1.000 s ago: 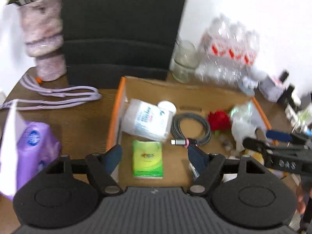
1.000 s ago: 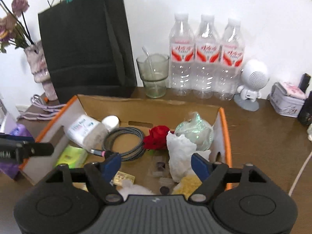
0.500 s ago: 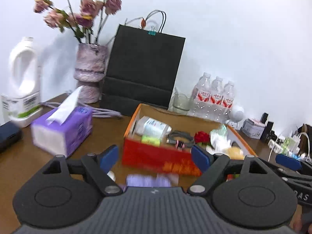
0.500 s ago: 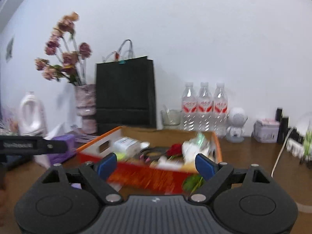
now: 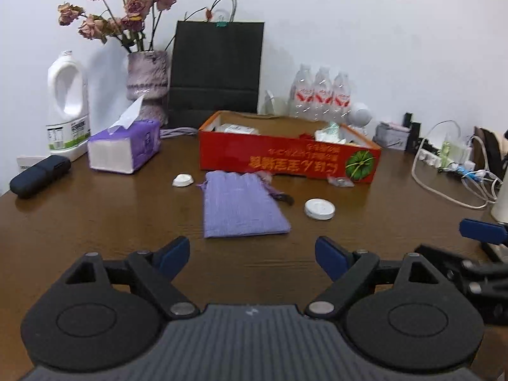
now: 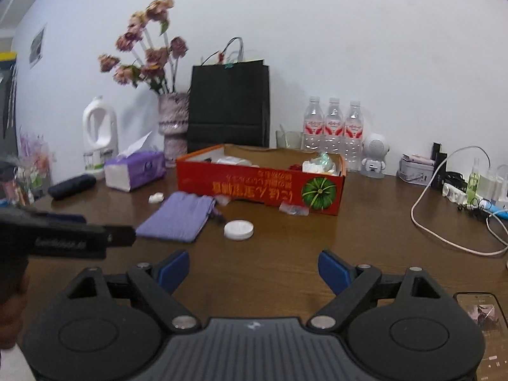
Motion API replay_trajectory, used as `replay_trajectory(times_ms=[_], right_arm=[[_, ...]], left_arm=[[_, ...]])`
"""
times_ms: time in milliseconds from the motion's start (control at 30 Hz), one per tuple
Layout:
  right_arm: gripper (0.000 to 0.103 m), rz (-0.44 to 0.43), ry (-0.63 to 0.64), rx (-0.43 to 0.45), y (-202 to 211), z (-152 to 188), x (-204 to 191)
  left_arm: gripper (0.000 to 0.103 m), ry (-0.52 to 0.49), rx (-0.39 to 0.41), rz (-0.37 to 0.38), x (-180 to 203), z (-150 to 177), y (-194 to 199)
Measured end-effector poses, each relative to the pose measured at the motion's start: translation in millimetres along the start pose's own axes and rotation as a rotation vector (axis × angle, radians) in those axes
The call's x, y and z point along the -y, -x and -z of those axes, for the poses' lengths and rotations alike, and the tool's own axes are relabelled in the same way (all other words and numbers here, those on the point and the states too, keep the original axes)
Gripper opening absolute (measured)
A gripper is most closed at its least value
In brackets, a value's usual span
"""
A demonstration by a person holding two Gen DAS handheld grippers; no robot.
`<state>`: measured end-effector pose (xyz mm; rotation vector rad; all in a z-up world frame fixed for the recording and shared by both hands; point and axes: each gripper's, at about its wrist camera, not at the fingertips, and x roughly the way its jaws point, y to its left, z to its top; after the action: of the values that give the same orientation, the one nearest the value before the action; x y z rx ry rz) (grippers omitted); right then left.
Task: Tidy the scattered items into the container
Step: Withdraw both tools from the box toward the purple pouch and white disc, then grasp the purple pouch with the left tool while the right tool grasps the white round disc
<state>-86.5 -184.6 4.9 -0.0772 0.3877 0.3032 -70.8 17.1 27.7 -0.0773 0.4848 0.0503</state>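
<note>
The red cardboard box [image 5: 285, 155] [image 6: 260, 184] stands mid-table with several items inside. In front of it lie a purple cloth pouch [image 5: 241, 209] [image 6: 177, 216], a white round lid [image 5: 319, 209] [image 6: 238, 229], a small white cap [image 5: 182, 180] [image 6: 155, 197] and a small clear packet [image 5: 340, 182] [image 6: 293, 208]. My left gripper [image 5: 252, 254] hovers near the pouch's front edge, its jaws opening with nothing between them. My right gripper [image 6: 254, 263] is open and empty, just short of the white lid.
A purple tissue box [image 5: 123, 149], a black case [image 5: 39, 174], a white jug [image 5: 66, 108], a vase of dried flowers [image 5: 147, 82], a black paper bag [image 5: 216, 73] and water bottles [image 5: 320, 95] line the back. Cables [image 6: 444, 228] and a phone [image 6: 482, 317] are at right.
Both grippers have drawn back from above the box to the near side of the table. The box's red front and the items before it now show. Both pairs of jaws stand a little wider.
</note>
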Motion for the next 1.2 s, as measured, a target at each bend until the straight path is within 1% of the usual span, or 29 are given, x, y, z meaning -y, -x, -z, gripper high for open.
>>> replay_trajectory(times_ms=[67,167,200,267,333,400,500,567,667,767,800,833,867,900,967,1033,1100,1133,1200], right_arm=[[0.086,-0.016,0.009,-0.015,-5,-1,-1],[0.076,-0.030,0.006,-0.053,-21,-8,-1],[0.070,-0.039,0.010,-0.067,-28,-9,-2],[0.067,-0.065,0.022,-0.092,-41,-11,-5],[0.063,-0.087,0.033,-0.114,-54,-14,-8],[0.062,-0.092,0.048,-0.129,-71,-20,-8],[0.062,-0.094,0.041,-0.158,-101,-31,-2],[0.062,-0.098,0.028,-0.175,-120,-38,2],[0.059,-0.106,0.032,-0.189,-149,-48,2],[0.054,-0.111,0.039,-0.216,-171,-50,0],[0.050,-0.114,0.031,-0.229,-177,-50,0],[0.043,-0.122,0.022,-0.243,-181,-48,1],[0.040,-0.129,0.016,-0.253,-183,-46,1],[0.038,-0.133,0.013,-0.260,-185,-44,1],[0.038,-0.132,0.003,-0.251,-184,-41,2],[0.038,-0.131,-0.001,-0.250,-183,-41,2],[0.038,-0.129,0.001,-0.250,-181,-40,1],[0.038,-0.127,-0.005,-0.248,-179,-39,1],[0.037,-0.133,-0.029,-0.243,-174,-39,4]], left_arm=[[0.086,0.012,-0.013,0.002,-5,-2,-5],[0.083,0.024,-0.048,-0.013,-10,-7,-18],[0.081,0.040,-0.070,0.000,-12,-9,-25],[0.081,0.066,-0.098,0.049,-16,-15,-40],[0.081,0.049,-0.111,0.045,-16,-22,-59],[0.081,0.022,-0.123,0.008,-17,-33,-82],[0.081,0.015,-0.152,-0.022,-23,-47,-111],[0.081,-0.008,-0.163,-0.017,-24,-53,-126],[0.081,0.020,-0.218,0.023,-27,-53,-148],[0.080,0.001,-0.204,-0.006,-25,-51,-155],[0.077,-0.006,-0.198,-0.012,-25,-51,-156],[0.074,-0.012,-0.190,-0.019,-24,-50,-156],[0.061,-0.025,-0.181,-0.026,-23,-49,-155],[0.050,-0.040,-0.173,-0.032,-21,-49,-156],[0.031,-0.044,-0.163,-0.034,-21,-49,-155],[0.016,-0.055,-0.157,-0.021,-18,-48,-154],[0.005,-0.080,-0.154,-0.033,-14,-48,-153],[0.004,-0.092,-0.150,-0.041,-12,-47,-152],[0.003,-0.070,-0.150,-0.025,-13,-44,-147]])
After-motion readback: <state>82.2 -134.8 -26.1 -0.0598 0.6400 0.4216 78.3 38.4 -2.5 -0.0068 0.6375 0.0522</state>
